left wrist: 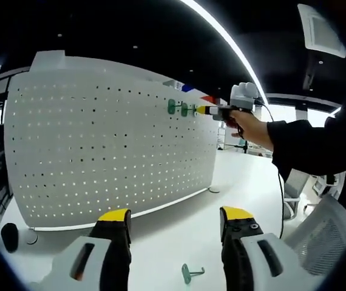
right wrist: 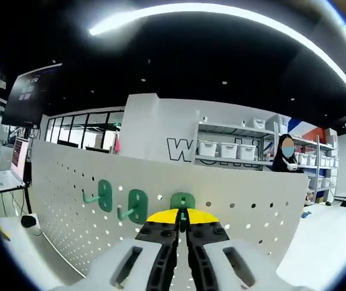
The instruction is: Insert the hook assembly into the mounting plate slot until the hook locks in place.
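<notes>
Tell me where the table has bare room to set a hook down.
Bare table lies between the pegboard's foot and the left tongs, and right toward the chair. A loose green hook occupies the spot between those tongs.

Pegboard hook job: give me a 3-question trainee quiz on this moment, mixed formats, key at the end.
1. True or false: the right gripper is shut on a green hook at the white pegboard.
2. Besides that one, how many green hooks already hang on the pegboard, in the right gripper view?
3. Where is the spare hook? A) on the table between the left gripper's jaws B) hung on the pegboard C) in a person's hand

Key: 1 true; 2 two; 3 A.
</notes>
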{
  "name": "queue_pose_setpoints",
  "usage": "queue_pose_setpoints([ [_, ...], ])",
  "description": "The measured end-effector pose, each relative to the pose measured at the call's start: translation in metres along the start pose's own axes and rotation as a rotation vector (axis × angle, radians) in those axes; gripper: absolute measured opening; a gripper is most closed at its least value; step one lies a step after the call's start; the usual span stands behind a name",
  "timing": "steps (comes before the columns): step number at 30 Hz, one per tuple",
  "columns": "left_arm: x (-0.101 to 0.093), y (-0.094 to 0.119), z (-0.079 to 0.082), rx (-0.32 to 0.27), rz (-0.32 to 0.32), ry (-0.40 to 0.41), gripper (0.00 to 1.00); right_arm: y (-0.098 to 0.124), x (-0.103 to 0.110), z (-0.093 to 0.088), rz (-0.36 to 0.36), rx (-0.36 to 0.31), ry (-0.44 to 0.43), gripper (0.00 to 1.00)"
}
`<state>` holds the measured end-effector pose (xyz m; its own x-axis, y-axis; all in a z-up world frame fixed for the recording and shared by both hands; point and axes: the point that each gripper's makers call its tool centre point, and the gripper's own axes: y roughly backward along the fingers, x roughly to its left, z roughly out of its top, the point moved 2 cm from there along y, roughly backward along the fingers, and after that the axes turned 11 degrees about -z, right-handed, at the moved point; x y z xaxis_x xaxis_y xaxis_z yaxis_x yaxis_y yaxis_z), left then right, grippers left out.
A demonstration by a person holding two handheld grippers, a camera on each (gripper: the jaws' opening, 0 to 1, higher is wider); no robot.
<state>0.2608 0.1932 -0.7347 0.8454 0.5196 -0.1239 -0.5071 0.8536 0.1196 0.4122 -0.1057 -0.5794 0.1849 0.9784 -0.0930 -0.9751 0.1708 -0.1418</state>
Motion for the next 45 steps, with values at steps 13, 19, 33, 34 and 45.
queue_pose_setpoints([
  [13,0.001,0.001,0.001,-0.005,0.0,0.004,0.59,-0.003,0.003,-0.005,-0.046,-0.013,0.052,0.02],
  [19,0.0,0.001,0.001,-0.004,-0.004,0.001,0.58,0.0,0.003,-0.02,-0.046,0.033,0.081,0.02],
  [33,-0.003,-0.001,-0.002,0.011,-0.011,-0.007,0.57,0.044,-0.006,-0.048,-0.045,0.098,0.037,0.08],
  [34,-0.003,-0.001,-0.002,0.013,-0.011,-0.008,0.57,0.05,-0.004,-0.049,-0.041,0.099,0.034,0.08],
  [45,-0.005,-0.004,-0.01,0.046,-0.021,-0.011,0.56,0.103,0.029,-0.063,0.025,0.105,-0.01,0.09],
])
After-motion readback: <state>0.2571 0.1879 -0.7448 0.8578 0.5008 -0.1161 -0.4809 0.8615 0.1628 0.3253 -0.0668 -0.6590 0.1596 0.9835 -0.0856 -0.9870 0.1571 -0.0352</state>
